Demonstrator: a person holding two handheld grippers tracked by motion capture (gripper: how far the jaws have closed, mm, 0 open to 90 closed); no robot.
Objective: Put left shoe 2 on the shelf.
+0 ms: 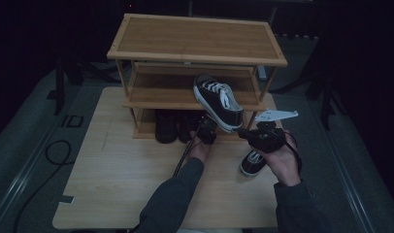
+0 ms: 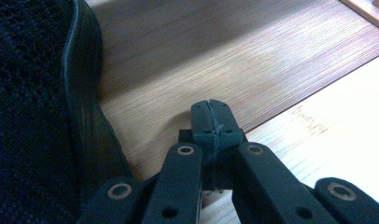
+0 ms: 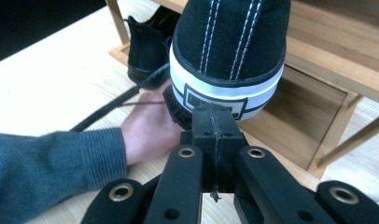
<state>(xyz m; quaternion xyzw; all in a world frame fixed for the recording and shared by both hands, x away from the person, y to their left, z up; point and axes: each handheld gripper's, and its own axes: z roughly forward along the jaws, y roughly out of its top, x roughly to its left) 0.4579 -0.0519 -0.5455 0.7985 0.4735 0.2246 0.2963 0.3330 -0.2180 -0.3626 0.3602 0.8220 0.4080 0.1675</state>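
Note:
A black-and-white sneaker (image 1: 218, 101) lies tilted on the middle shelf of a wooden shoe rack (image 1: 195, 39), its heel jutting past the front edge. In the right gripper view that heel (image 3: 229, 46) looms close, and my right gripper (image 3: 214, 119) is shut, its tips right at the white rubber band with nothing between them. From above, the right gripper (image 1: 260, 136) sits just right of the heel. My left gripper (image 1: 206, 130) is below the heel by the bottom shelf. Its jaws (image 2: 211, 119) are shut and empty over the shelf board, beside a dark shoe (image 2: 33, 116).
A second sneaker (image 1: 252, 162) lies on the wooden table (image 1: 117, 184) under my right hand. Dark shoes (image 1: 166, 127) stand on the rack's bottom shelf. The rack's top shelf is bare. A cable (image 1: 54, 150) loops on the floor at left.

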